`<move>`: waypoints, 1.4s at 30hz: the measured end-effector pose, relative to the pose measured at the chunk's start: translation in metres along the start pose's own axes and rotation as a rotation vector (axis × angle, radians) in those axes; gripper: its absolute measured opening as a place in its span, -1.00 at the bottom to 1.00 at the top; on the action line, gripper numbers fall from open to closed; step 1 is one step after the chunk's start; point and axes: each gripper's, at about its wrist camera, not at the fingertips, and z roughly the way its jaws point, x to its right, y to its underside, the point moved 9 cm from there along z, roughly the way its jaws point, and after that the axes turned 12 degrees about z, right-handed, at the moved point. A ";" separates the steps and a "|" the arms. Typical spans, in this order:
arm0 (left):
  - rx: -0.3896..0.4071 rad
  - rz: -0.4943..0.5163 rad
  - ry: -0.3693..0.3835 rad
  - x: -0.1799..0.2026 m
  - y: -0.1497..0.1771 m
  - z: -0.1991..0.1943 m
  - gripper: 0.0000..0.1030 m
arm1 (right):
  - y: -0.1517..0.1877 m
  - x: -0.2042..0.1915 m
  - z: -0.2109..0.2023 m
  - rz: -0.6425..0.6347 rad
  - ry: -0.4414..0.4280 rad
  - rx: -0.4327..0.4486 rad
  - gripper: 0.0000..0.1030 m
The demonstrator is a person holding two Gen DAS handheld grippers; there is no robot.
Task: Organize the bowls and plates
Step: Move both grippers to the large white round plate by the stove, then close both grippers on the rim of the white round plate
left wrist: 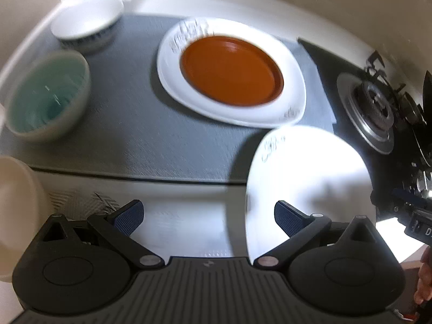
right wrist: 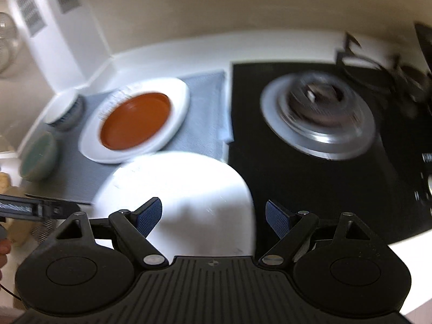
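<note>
While both views are smeared by motion blur, the layout around the grey mat (left wrist: 140,124) can still be read. On the mat, toward its far side, a white plate (left wrist: 291,89) is seen with an orange plate (left wrist: 232,70) stacked inside it. At the mat's far left corner a white bowl with a dark patterned band (left wrist: 86,27) is set, and nearer along the mat's left edge a teal bowl (left wrist: 48,94) stands upright. Off the mat's near left corner, part of a cream bowl (left wrist: 16,197) is visible. A second white plate (left wrist: 310,183) is seen over the mat's near right corner, beside the black stovetop (right wrist: 310,183) and its burner (right wrist: 318,118); whether it rests flat cannot be told. The left gripper (left wrist: 209,217) is held spread wide, nothing between its fingers. The right gripper (right wrist: 213,216) is likewise spread apart, with the second white plate (right wrist: 183,197) under its left finger but not clamped.
</note>
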 end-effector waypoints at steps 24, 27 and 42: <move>-0.039 0.019 0.085 0.008 0.009 0.030 0.99 | 0.027 -0.019 0.020 -0.046 -0.185 -0.155 0.61; -0.036 0.012 0.076 0.002 0.010 0.028 0.99 | 0.029 -0.036 0.020 -0.099 -0.248 -0.161 0.61; -0.022 -0.047 0.110 -0.024 0.023 0.017 0.99 | 0.041 -0.046 0.053 -0.033 -0.352 -0.301 0.30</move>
